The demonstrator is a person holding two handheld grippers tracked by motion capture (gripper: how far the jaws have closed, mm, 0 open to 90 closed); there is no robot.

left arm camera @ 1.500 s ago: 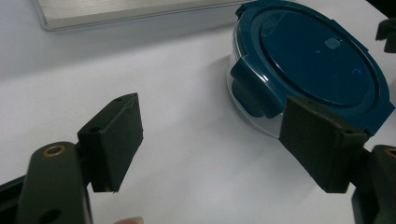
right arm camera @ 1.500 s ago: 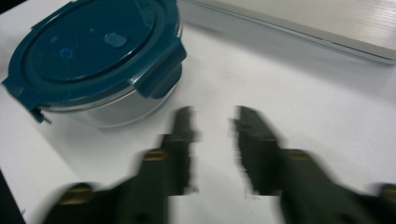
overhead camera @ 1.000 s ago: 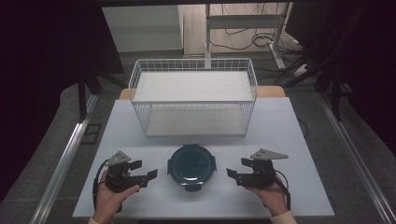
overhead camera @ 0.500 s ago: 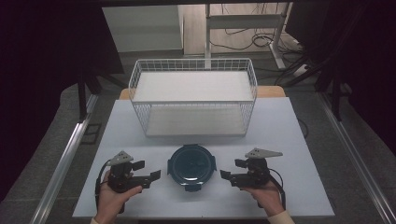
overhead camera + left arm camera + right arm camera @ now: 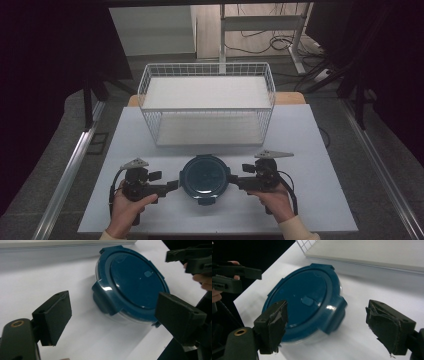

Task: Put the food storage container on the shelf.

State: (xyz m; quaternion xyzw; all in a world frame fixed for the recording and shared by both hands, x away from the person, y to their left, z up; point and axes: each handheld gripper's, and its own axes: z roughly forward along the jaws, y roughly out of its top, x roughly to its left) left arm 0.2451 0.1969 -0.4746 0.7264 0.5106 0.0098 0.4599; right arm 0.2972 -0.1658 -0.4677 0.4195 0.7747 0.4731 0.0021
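Note:
A round clear container with a dark blue latch lid (image 5: 204, 176) sits on the white table (image 5: 310, 150) near its front edge. My left gripper (image 5: 173, 186) is open at the container's left side, jaws pointing right at it. In the left gripper view the container (image 5: 132, 280) lies just ahead, one lid latch between my open left gripper's (image 5: 112, 317) jaws. My right gripper (image 5: 234, 180) is open at the container's right side. In the right gripper view another latch of the container (image 5: 304, 302) stands between my right gripper's (image 5: 329, 325) open jaws. Whether any jaw touches it I cannot tell.
A white wire basket (image 5: 207, 65) with a flat white panel inside stands behind the container, across the middle of the table. Metal rails run along the floor on both sides. Each gripper view shows the other gripper beyond the container: right (image 5: 190, 257), left (image 5: 234, 272).
Both grippers have moved inward from the table's sides until their open jaws reach the container's left and right edges. The container has stayed in place.

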